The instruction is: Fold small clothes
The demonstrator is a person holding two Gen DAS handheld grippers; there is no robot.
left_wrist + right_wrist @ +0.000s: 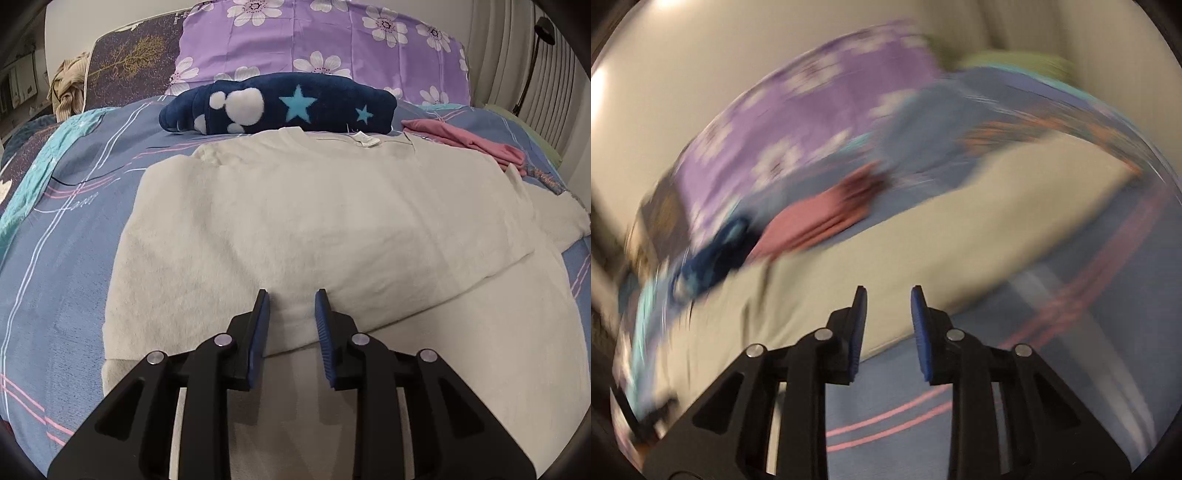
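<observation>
Cream shirt (886, 236) blurred, hem cut off.

You can make out only a faint cursive word, perhaps "Hom", on the bedspread (79, 206) towards its left edge. The white neck tag (364, 139) on the cream shirt (314, 206) is too small to read.

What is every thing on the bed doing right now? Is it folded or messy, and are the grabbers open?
White shirt: lying flat, one side folded over.
Navy star blanket: folded, lying beyond the shirt's collar.
Pink garment: folded, beside the shirt.
Purple flower pillow: propped at the head of the bed.
Left gripper: open, nothing between its pads.
Right gripper: open, holding nothing; its view is blurred.
</observation>
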